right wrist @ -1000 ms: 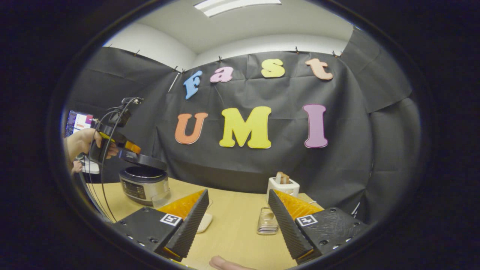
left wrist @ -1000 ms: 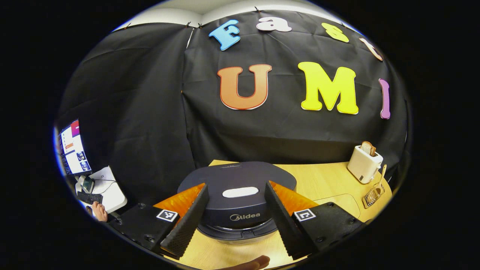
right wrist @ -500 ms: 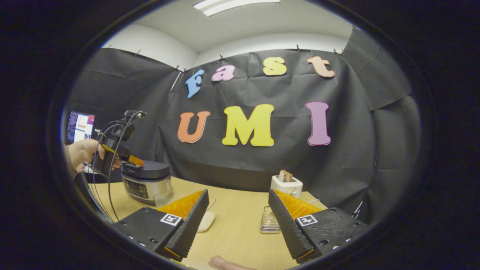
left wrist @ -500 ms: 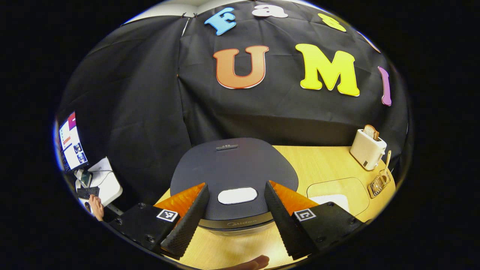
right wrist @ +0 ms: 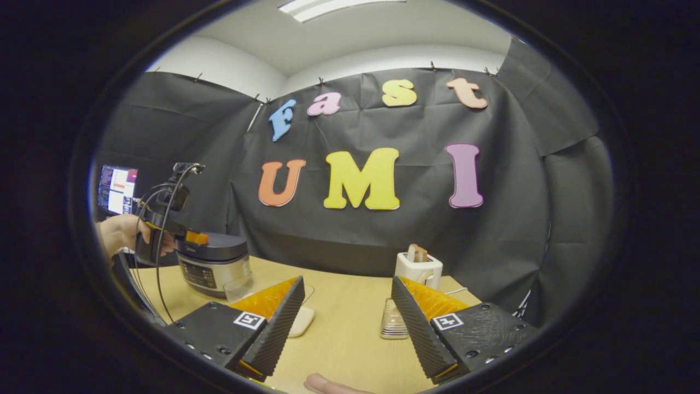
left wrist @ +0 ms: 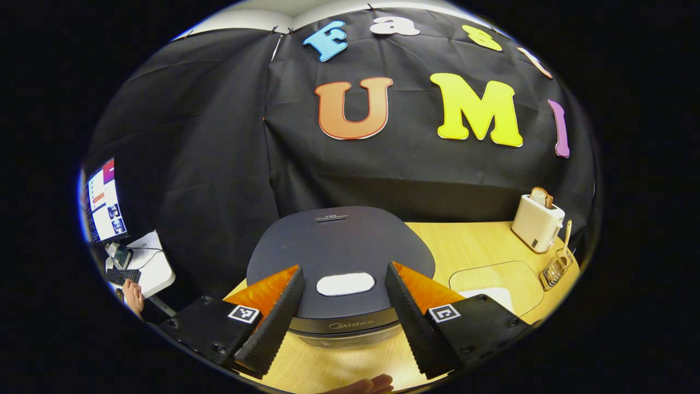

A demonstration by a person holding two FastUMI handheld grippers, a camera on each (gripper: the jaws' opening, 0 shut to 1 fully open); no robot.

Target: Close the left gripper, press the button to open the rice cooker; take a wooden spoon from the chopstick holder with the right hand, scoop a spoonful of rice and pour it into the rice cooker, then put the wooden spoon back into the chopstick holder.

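Left hand-held gripper [left wrist: 342, 312] hangs over the front of the rice cooker [left wrist: 339, 246] with its fingers spread wide and nothing between them; the closed dark lid and its pale oval button [left wrist: 345, 284] lie in the gap. The cooker stands at the bench's [left wrist: 476, 251] left end. Right hand-held gripper [right wrist: 343, 323] is likewise open and empty, held low over the near edge of the bench. Toward the right end stands a cream toaster [left wrist: 537, 221] with a slice of bread in its slot, and just beside it the clear chopstick holder [left wrist: 555, 266] with the wooden spoon [left wrist: 565, 237] upright in it. In the right gripper view the holder [right wrist: 394, 324] sits just beyond the right finger. A clear container [right wrist: 273, 293] with a pale rounded object [right wrist: 301, 320] beside it lies between the cooker [right wrist: 214, 265] and the holder. A hand [right wrist: 123, 234] grips the left tool at the cooker's lid. Beyond the left edge, a monitor [left wrist: 104, 201] glows above a small white table [left wrist: 150, 268].
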